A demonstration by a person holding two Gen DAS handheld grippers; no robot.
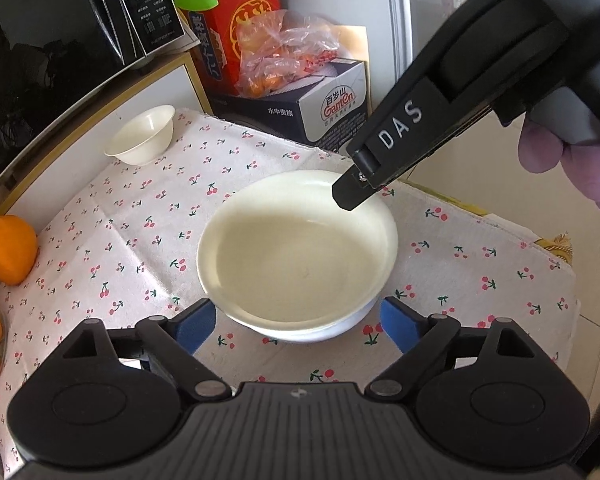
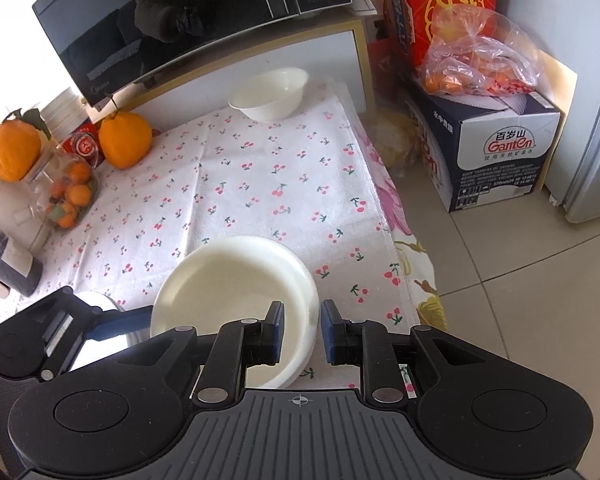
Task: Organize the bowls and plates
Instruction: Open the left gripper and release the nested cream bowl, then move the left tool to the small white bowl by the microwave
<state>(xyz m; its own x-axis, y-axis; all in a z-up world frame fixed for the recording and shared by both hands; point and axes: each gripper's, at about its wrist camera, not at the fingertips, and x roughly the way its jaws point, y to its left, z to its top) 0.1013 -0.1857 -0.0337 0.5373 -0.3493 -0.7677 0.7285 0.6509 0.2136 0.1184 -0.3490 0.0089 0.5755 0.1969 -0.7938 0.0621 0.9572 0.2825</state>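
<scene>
A wide cream bowl (image 1: pixel 296 248) sits stacked on a white one on the cherry-print cloth (image 1: pixel 112 248). My left gripper (image 1: pixel 298 320) is open, with its blue pads (image 1: pixel 198 326) either side of the stack's near edge and not pressing on it. My right gripper (image 2: pixel 302 328) straddles the cream bowl's (image 2: pixel 228 280) right rim, one pad inside and one outside with a gap, so it is open. In the left wrist view the right gripper (image 1: pixel 352 196) reaches down to the bowl's far rim. A small cream bowl (image 1: pixel 144 136) (image 2: pixel 268 94) stands alone at the cloth's far end.
A black microwave (image 2: pixel 172 28) stands on a shelf behind the table. Large oranges (image 2: pixel 124 140) and a jar of small ones (image 2: pixel 70 196) stand on the left. Beyond the table's right edge, a Ganten box (image 2: pixel 496 152) with a bag of fruit (image 2: pixel 476 60) stands on the tiled floor (image 2: pixel 520 288).
</scene>
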